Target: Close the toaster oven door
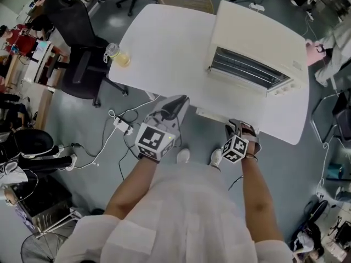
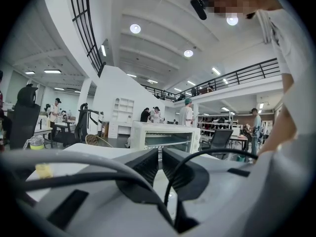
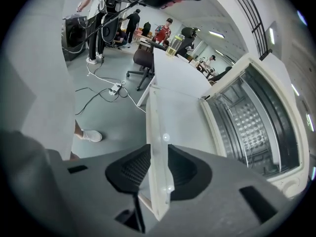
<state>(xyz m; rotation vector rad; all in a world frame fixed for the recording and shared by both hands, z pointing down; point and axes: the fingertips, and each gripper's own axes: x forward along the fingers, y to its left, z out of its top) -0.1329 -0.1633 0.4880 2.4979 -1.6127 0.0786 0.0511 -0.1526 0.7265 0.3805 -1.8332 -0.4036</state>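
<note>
**Right tongs clamped on the open door's free edge**

Nearest the person, the right tongs (image 3: 159, 157) are clenched on the thin front lip of the cream flat-panel toaster oven door (image 3: 173, 112). The door lies dropped open and about level, reaching out from the oven toward the person. The left tongs (image 2: 160, 157) hover just beside the near edge of the white rectangular counter (image 1: 159, 43), their jaws drawn together with nothing between them.

Beyond the door, the cream boxy toaster oven (image 1: 258, 37) sits on the counter's right side, its ribbed cavity showing.

The door looks like a stiff, light, hinged panel with a smooth painted surface, so a pinch on the lip could slip. That free edge, farthest from the hinge, is probably the best hold, since it gives the most leverage for swinging the door up.

Farther off, a clear glass cup of yellow liquid (image 1: 118, 55) stands at the counter's left corner, well apart from the oven
</note>
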